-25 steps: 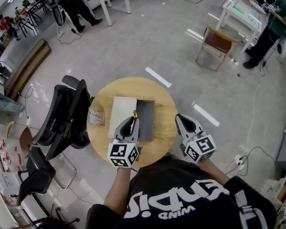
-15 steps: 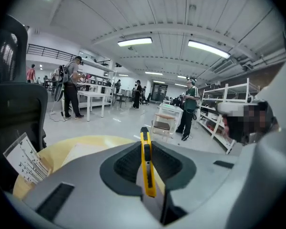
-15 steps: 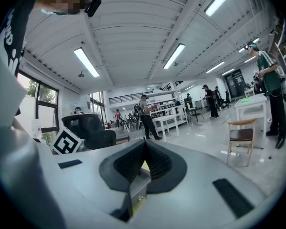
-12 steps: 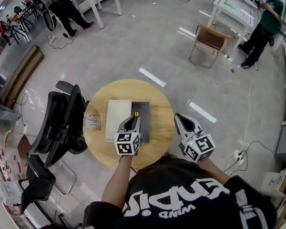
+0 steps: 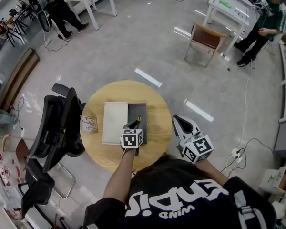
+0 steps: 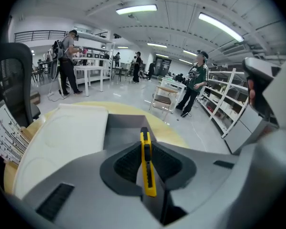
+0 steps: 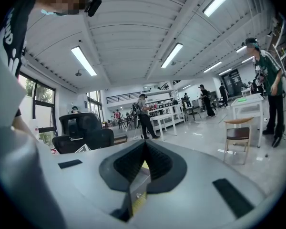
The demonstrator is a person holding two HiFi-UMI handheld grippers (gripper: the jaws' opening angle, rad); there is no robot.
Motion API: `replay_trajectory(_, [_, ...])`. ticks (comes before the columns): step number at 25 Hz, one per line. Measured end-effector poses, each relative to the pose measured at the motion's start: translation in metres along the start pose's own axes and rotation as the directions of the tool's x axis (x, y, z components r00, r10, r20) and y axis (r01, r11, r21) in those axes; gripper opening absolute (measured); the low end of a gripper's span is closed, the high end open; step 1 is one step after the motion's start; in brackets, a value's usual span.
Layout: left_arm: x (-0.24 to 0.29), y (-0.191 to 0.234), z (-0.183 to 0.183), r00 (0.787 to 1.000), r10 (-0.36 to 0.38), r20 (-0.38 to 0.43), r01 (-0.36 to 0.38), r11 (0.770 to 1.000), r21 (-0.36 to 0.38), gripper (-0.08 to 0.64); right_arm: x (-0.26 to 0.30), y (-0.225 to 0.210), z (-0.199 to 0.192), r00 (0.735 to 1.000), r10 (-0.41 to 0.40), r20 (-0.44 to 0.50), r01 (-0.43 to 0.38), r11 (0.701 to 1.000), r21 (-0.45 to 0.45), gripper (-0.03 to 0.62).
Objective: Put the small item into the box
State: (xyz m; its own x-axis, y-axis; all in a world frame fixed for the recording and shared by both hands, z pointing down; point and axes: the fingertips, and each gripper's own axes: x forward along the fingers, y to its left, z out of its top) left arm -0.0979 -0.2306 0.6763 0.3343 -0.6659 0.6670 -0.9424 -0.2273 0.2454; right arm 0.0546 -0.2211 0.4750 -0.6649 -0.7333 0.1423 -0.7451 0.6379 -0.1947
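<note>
One yellow cutter, held above an open grey box.
The cutter, slim and of smooth hard plastic with a black tip, is pinched edge-on between the ribbed black pads of the left gripper, whose jaws are closed tight on it. It is carried over the near part of the shallow, straight-walled box at the middle of the round wooden table. A flat white lid is laid along the box's left side. The right gripper is kept at the table's near right edge, its jaws pressed together with nothing between them. Risk, as judged: the smooth plastic could be twisted in so narrow a grip. If released off-centre, the cutter could be dropped onto the box wall or the lid.
</note>
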Motion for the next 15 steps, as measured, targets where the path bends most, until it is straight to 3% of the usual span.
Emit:
replay_trajectory(8, [0.029,0.001,-0.03,0.986,0.018,-0.165,-0.017,1.0,0.003,0.071,-0.004,-0.007,-0.003,1.0,-0.024,-0.001,0.024,1.0,0.003,0.001])
replay_trajectory(15, [0.039,-0.001,-0.042,0.973,0.025,-0.231,-0.021,1.0,0.021,0.071,-0.01,-0.017,-0.002,0.999,-0.05,-0.002,0.05,0.999,0.004,0.0])
